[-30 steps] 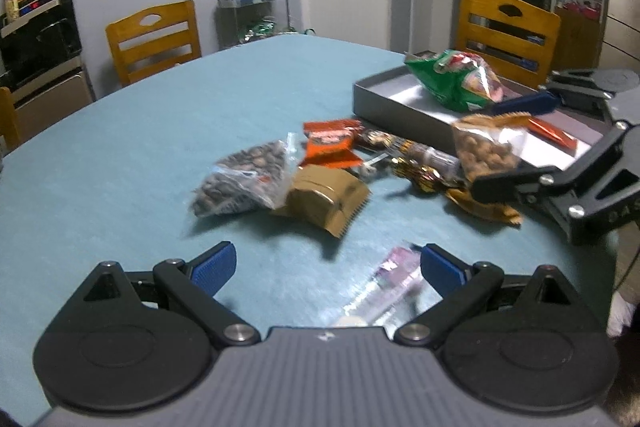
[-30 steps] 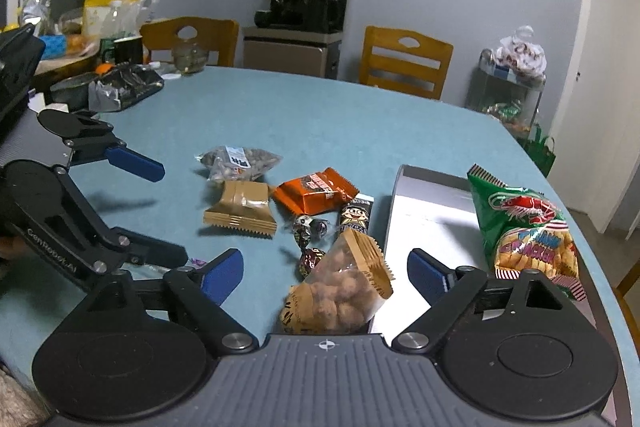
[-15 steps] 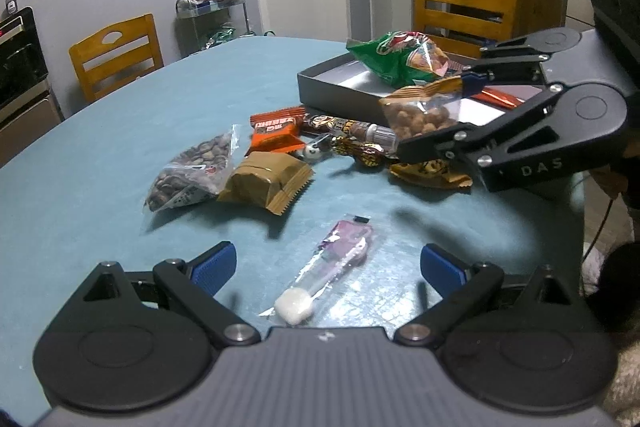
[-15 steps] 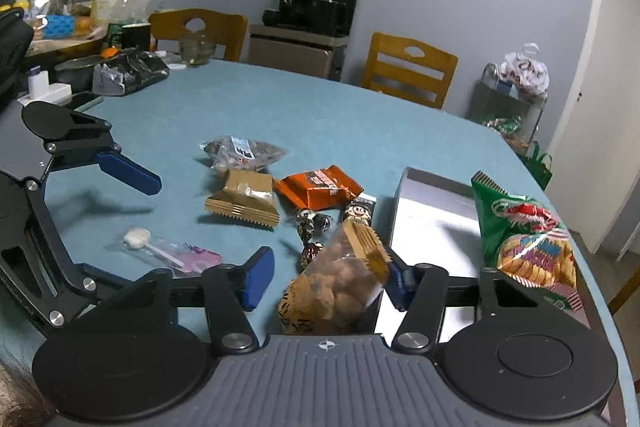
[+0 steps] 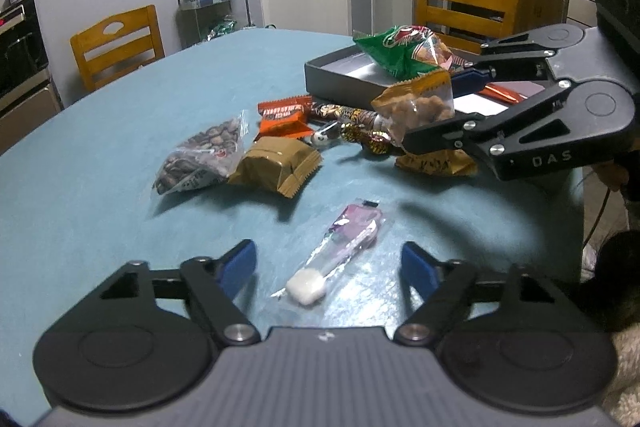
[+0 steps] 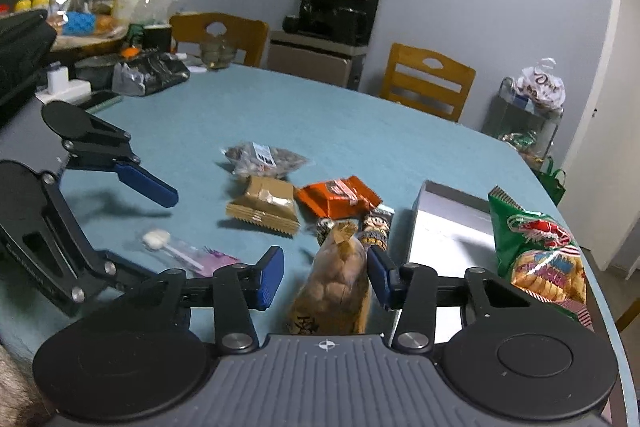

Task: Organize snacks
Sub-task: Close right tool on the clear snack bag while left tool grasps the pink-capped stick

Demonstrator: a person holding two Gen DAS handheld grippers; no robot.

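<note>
Two pickups under way at once. Clear bag of coated nuts (image 6: 336, 283) upright between the closing jaws of the right gripper (image 6: 326, 277), right-hand pad against its side, left-hand pad just short, so not yet pinched. Just beside the grey tray (image 6: 448, 203), probably bound there to join the green shrimp-chip bag (image 6: 536, 247) already inside. Wrapped lollipop (image 5: 344, 251) flat on the teal table (image 5: 120, 227), lengthwise between the closing jaws of the left gripper (image 5: 328, 267), touched by neither pad. Brown wafer pack (image 5: 280, 167) and orange packet (image 5: 284, 117) loose nearby, likely awaiting their turn.
</note>
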